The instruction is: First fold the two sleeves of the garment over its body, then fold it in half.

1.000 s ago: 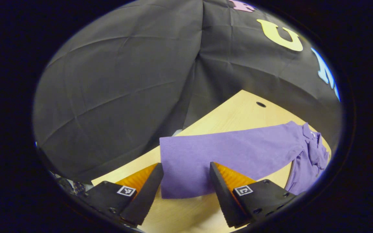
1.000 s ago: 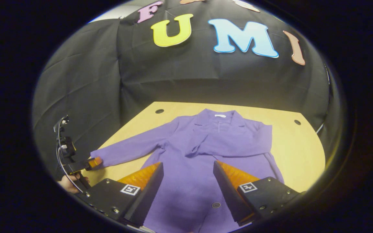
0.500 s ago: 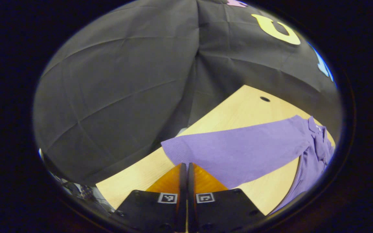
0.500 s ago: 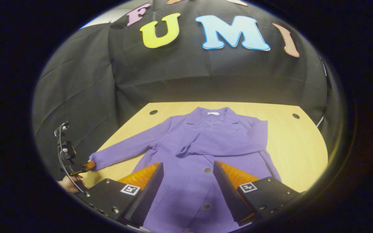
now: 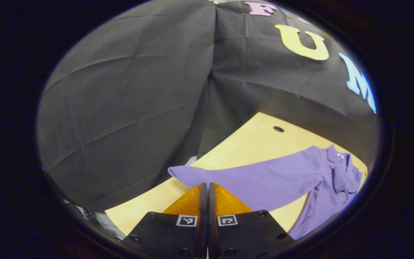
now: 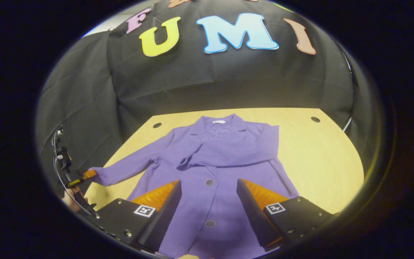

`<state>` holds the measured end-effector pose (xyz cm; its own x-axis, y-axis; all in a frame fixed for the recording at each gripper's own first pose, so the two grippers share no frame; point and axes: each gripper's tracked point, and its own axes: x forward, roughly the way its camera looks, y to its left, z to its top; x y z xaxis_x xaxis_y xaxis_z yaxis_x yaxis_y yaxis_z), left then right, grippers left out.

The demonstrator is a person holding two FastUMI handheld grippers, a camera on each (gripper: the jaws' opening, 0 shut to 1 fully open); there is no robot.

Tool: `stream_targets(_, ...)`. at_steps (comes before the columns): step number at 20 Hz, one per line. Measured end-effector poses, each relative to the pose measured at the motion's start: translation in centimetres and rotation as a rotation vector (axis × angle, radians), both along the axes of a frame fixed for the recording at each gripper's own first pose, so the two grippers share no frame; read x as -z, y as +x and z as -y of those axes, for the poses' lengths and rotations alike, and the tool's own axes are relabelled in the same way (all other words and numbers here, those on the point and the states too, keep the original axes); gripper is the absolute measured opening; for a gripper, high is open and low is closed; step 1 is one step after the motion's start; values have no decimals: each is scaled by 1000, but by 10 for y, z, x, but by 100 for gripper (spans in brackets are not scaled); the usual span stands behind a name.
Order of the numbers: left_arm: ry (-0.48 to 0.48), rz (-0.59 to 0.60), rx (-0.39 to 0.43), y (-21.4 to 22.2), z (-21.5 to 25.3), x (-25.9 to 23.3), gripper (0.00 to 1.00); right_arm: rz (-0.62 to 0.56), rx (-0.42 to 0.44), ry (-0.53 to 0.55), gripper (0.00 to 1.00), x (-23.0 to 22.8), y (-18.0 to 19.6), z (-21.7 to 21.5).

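Lying face-up on the pale wooden table (image 6: 322, 158), the purple knitted button-front jacket (image 6: 214, 169) has one sleeve already folded across its chest, while the other long sleeve (image 6: 128, 169) stretches out toward the table's edge. The left gripper (image 5: 207, 189) has its two fingers pressed together on the cuff (image 5: 183, 172) of that sleeve, at its very end; in the right gripper view it shows small at the sleeve's tip, with a person's hand below it. The right gripper (image 6: 208, 201) hovers over the jacket's lower front with its fingers spread wide, holding nothing.

The cloth looks soft, limp and light, with a fine ribbed texture, so it should drape and sag rather than keep a shape. I'd judge the cuff a sound place to hold: the sleeve will trail behind it, hinging at the shoulder. Round buttons (image 6: 209, 182) run down the front, and a flat collar (image 6: 225, 126) lies at the far end. Nothing here seems fragile, though a thin pinch of knit could slip free.
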<state>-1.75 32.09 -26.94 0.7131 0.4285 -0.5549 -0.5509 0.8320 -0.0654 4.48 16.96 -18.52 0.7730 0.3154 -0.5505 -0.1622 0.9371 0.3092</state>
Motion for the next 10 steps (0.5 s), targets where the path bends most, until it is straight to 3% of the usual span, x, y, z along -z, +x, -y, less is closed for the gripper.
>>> stream_targets(3,-16,56,66,29,41,-26,6,13,11,5,95,-2,1,10)
stream_targets(10,28,130,328,107,168,-69,6,23,53,1,95,4,-9,45)
